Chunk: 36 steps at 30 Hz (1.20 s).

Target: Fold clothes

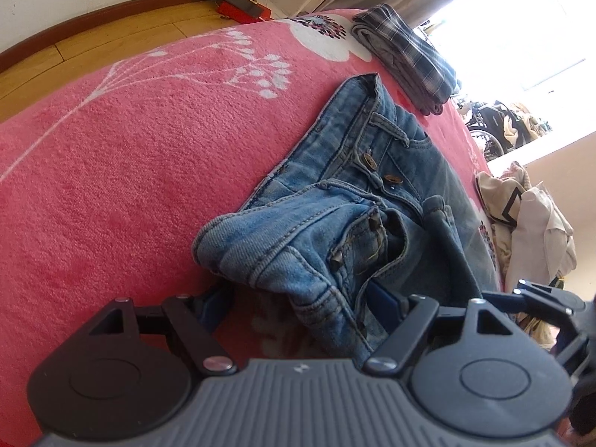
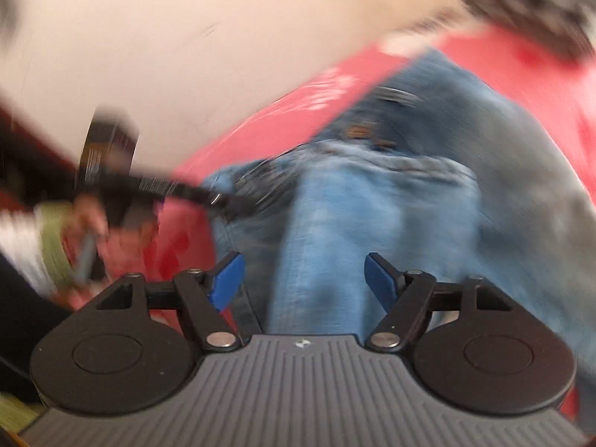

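Bed (image 1: 111, 156) with pink floral blanket bears crumpled jeans (image 1: 335, 223). Left gripper (image 1: 309, 298) spread around the waistband, presumably positioning; right gripper (image 2: 303, 279) parted over a leg.

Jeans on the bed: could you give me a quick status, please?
Both grippers open, left gripper and right gripper straddling jeans. Jeans crumpled on red blanket. Folded plaid garment beyond, clear.

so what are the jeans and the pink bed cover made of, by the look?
Jeans: faded blue denim, matte, judging by the twill weave, raised double seams and metal buttons. Pink bed cover: probably a fleece or terry blanket; nubby looped pile, white floral print.
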{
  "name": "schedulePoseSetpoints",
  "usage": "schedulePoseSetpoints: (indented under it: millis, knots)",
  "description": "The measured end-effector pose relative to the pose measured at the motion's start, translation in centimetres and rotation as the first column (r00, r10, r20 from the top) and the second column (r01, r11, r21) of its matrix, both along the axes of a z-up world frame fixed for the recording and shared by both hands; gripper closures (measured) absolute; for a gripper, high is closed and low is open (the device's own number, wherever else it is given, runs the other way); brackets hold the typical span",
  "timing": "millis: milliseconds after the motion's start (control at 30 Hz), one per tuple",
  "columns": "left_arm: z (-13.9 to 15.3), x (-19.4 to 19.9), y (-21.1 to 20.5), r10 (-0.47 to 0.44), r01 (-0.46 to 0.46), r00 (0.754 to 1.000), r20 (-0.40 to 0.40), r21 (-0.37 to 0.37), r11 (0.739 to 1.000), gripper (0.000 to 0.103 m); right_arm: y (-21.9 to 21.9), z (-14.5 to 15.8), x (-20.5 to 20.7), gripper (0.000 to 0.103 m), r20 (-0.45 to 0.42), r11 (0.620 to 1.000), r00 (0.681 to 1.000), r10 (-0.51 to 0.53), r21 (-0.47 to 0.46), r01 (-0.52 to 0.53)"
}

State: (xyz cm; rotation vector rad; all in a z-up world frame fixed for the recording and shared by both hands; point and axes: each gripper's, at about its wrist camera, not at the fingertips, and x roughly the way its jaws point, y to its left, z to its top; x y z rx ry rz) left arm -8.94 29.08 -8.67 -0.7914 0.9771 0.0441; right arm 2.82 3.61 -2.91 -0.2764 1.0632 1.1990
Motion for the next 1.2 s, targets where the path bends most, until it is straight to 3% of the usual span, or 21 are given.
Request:
schedulePoseSetpoints:
  millis: [33, 67, 100, 167, 200, 267, 367, 467, 533, 600, 667, 700, 733, 800, 900, 1000, 1100, 1167, 1200]
  knots:
    - [0.0, 0.0, -0.1, -0.003, 0.003, 1.000, -0.001, 0.008, 1.000, 0.023, 0.6, -0.1, -1.4, 0.033, 0.074, 0.999, 0.996, 0.040, -0.022, -0.039]
    - [0.1, 0.1, -0.2, -0.007, 0.007, 1.000, -0.001, 0.015, 1.000, 0.023, 1.1, -0.4, -2.5, 0.045, 0.136, 0.997, 0.988, 0.073, -0.049, -0.067]
    - [0.1, 0.1, -0.3, -0.011, 0.011, 1.000, 0.000, 0.021, 1.000, 0.022, 1.1, -1.0, -2.7, 0.071, 0.164, 0.995, 0.984, 0.074, -0.071, -0.063]
    - [0.1, 0.1, -0.5, -0.019, 0.019, 1.000, 0.003, 0.034, 0.999, 0.021, -0.2, -1.1, -2.1, 0.096, 0.175, 0.998, 0.985, -0.001, -0.058, 0.011]
    - [0.1, 0.2, -0.6, -0.024, 0.024, 1.000, 0.004, 0.040, 0.999, 0.020, -1.7, -0.7, -1.6, 0.099, 0.154, 0.997, 0.986, -0.071, -0.021, 0.075]
    - [0.1, 0.3, -0.8, -0.034, 0.034, 0.999, 0.003, 0.051, 0.998, 0.019, -5.3, 0.7, -1.0, 0.100, 0.134, 0.979, 0.970, -0.203, 0.036, 0.200]
    - [0.2, 0.5, -0.9, -0.047, 0.047, 0.999, -0.005, 0.059, 0.997, 0.017, -12.0, 2.3, -1.2, 0.101, 0.085, 0.935, 0.932, -0.354, 0.020, 0.353]
    - [0.2, 0.6, -0.7, -0.049, 0.050, 0.999, -0.012, 0.051, 0.997, 0.017, -18.7, 1.8, -2.6, 0.100, 0.041, 0.865, 0.875, -0.483, -0.130, 0.484]
    - [0.1, 0.6, -0.6, -0.051, 0.052, 0.999, -0.014, 0.049, 0.997, 0.017, -22.4, 0.0, -3.8, 0.099, 0.023, 0.789, 0.827, -0.562, -0.283, 0.545]
    - [0.2, 0.7, -0.7, -0.055, 0.056, 0.998, -0.016, 0.054, 0.997, 0.017, -25.4, -1.6, -4.6, 0.092, -0.008, 0.700, 0.760, -0.649, -0.396, 0.594]
    - [0.2, 0.8, -0.8, -0.058, 0.059, 0.998, -0.020, 0.060, 0.996, 0.017, -27.6, -1.6, -4.9, 0.090, -0.057, 0.655, 0.700, -0.712, -0.412, 0.633]
    - [0.2, 0.8, -0.8, -0.059, 0.060, 0.998, -0.023, 0.062, 0.996, 0.017, -28.4, -1.1, -5.0, 0.081, -0.077, 0.648, 0.679, -0.730, -0.394, 0.652]
    - [0.2, 0.9, -0.9, -0.059, 0.060, 0.998, -0.025, 0.064, 0.996, 0.017, -29.2, -0.1, -5.1, 0.075, -0.083, 0.654, 0.675, -0.733, -0.359, 0.666]
    - [0.2, 0.9, -0.9, -0.059, 0.061, 0.998, -0.028, 0.064, 0.996, 0.016, -30.6, 2.2, -5.5, 0.042, -0.080, 0.672, 0.681, -0.728, -0.280, 0.686]
    - [0.2, 0.9, -0.8, -0.062, 0.063, 0.998, -0.024, 0.056, 0.996, 0.014, -32.6, 3.9, -6.1, 0.028, -0.229, 0.780, 0.750, -0.621, -0.276, 0.562]
    - [0.1, 0.7, -0.8, -0.060, 0.061, 0.998, -0.013, 0.053, 0.997, 0.014, -32.8, 3.6, -7.3, 0.025, -0.381, 0.880, 0.812, -0.442, -0.362, 0.308]
    - [0.1, 0.6, -0.7, -0.058, 0.058, 0.998, -0.006, 0.049, 0.997, 0.014, -30.1, 3.0, -6.7, 0.026, -0.410, 0.902, 0.854, -0.321, -0.407, 0.145]
    - [0.1, 0.6, -0.6, -0.050, 0.051, 0.999, -0.004, 0.040, 0.998, 0.014, -27.0, 4.1, -4.0, 0.025, -0.368, 0.947, 0.900, -0.233, -0.298, 0.123]
    - [0.0, 0.6, -0.5, -0.043, 0.044, 0.999, -0.003, 0.031, 0.999, 0.014, -25.3, 5.2, -2.2, 0.025, -0.338, 0.973, 0.924, -0.181, -0.196, 0.119]
